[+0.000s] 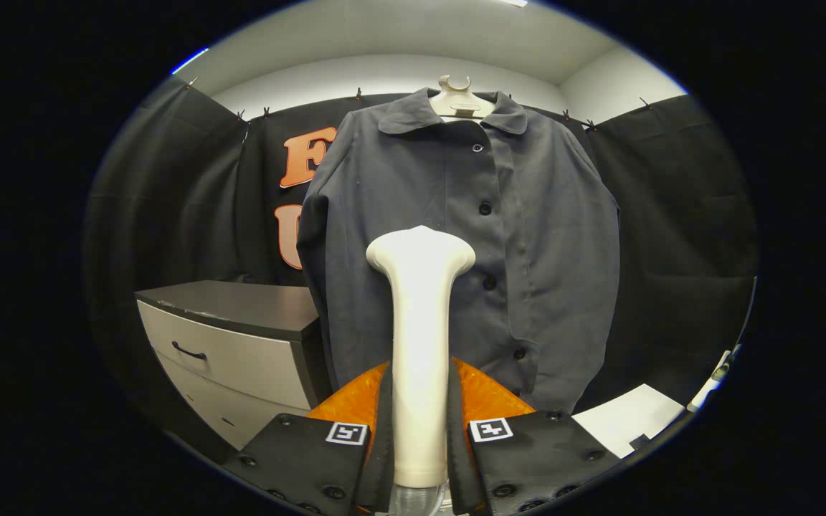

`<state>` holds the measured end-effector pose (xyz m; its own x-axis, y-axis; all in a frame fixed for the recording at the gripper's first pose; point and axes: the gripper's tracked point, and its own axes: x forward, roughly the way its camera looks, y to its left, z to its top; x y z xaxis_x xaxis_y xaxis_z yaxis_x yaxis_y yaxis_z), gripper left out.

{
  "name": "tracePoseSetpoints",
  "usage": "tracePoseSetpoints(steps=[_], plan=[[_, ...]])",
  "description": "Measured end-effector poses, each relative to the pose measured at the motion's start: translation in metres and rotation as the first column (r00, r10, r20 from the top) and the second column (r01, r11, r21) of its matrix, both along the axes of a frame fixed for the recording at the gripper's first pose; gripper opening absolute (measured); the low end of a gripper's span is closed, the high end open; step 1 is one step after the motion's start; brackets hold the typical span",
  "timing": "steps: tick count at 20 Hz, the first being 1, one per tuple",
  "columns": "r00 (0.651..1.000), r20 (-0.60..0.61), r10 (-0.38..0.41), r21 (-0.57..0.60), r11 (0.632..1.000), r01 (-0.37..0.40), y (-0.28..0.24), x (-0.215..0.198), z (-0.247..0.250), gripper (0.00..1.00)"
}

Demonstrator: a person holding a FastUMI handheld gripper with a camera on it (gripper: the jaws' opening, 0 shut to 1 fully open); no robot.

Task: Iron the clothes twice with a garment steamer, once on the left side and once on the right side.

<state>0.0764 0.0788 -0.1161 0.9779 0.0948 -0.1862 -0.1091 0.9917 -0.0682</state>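
A dark grey buttoned jacket (470,244) hangs on a pale hanger (458,100) against the booth's black wall, straight ahead of the fingers. My gripper (420,430) is shut on the white garment steamer (420,315), both black fingers (312,459) pressing its handle from either side. The steamer stands upright between them, its wide head level with the jacket's middle, left of the button row. The head is close to the cloth; whether it touches cannot be told.
A grey drawer cabinet with a dark top (241,337) stands to the left of the jacket, lower down. A white surface (628,416) lies to the lower right, past the right finger.
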Motion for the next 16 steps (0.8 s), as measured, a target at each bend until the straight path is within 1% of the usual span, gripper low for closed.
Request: tracePoseSetpoints(steps=[7, 16], plan=[[0.999, -0.049, -0.002, -0.016, 1.0, 0.001, -0.005, -0.009, -0.037, 0.38], [0.988, -0.151, 0.0, -0.042, 0.999, -0.007, -0.009, -0.025, -0.096, 0.38]])
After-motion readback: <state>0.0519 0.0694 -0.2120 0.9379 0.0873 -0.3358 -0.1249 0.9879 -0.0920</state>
